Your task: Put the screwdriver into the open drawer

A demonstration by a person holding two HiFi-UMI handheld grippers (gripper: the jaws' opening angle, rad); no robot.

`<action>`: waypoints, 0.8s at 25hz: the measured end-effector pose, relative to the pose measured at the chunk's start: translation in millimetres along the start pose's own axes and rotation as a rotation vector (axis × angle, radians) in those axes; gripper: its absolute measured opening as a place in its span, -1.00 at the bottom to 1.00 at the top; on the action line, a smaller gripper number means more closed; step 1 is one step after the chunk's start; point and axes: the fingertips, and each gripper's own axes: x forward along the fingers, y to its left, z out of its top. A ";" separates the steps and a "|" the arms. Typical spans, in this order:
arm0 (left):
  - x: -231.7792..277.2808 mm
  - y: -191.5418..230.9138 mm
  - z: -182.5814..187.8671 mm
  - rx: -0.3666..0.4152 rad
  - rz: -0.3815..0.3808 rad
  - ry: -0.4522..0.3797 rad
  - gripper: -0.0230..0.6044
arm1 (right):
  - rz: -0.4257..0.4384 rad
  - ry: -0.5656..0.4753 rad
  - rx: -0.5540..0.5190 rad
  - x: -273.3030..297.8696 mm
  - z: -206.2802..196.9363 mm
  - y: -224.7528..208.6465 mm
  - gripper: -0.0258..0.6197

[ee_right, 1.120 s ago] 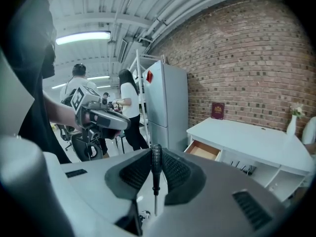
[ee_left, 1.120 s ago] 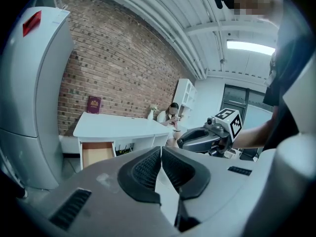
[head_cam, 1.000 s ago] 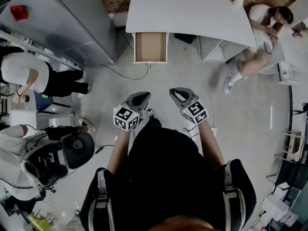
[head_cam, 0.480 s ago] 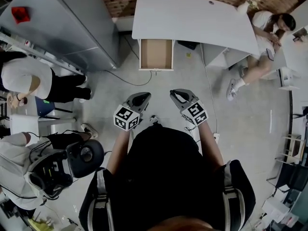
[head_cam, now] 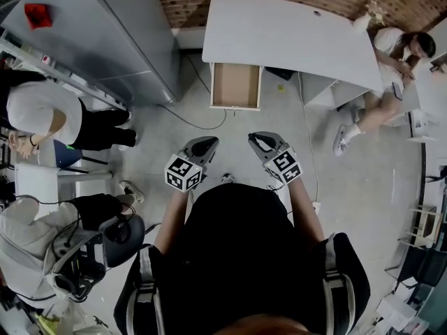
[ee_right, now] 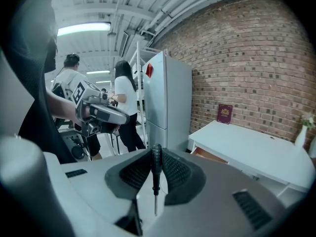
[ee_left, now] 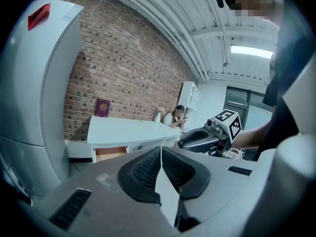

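Screwdriver [ee_right: 156, 174]: black handle pinched in right tongs [head_cam: 260, 140], prob. clamped firm for carrying. Long axis runs along the jaws, handle far, tip back toward holder. Left tongs [ee_left: 161, 154] closed, empty, alongside. Open drawer [head_cam: 236, 86] well ahead, under desk [head_cam: 293, 33] left end.

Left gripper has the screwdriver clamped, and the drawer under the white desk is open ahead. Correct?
Not quite: the right gripper has the screwdriver clamped between its jaws, as the right gripper view shows. The left gripper is shut on nothing. The drawer under the white desk is open ahead.
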 end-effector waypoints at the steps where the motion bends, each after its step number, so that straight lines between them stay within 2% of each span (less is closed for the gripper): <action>1: -0.9 3.4 0.3 -0.001 0.002 -0.001 -0.86 | -0.001 0.007 -0.001 2.8 0.3 -0.6 -0.54; 20: 3.5 27.3 1.3 0.009 -0.036 0.002 -0.86 | -0.034 0.044 -0.006 22.4 -2.3 -7.2 -0.54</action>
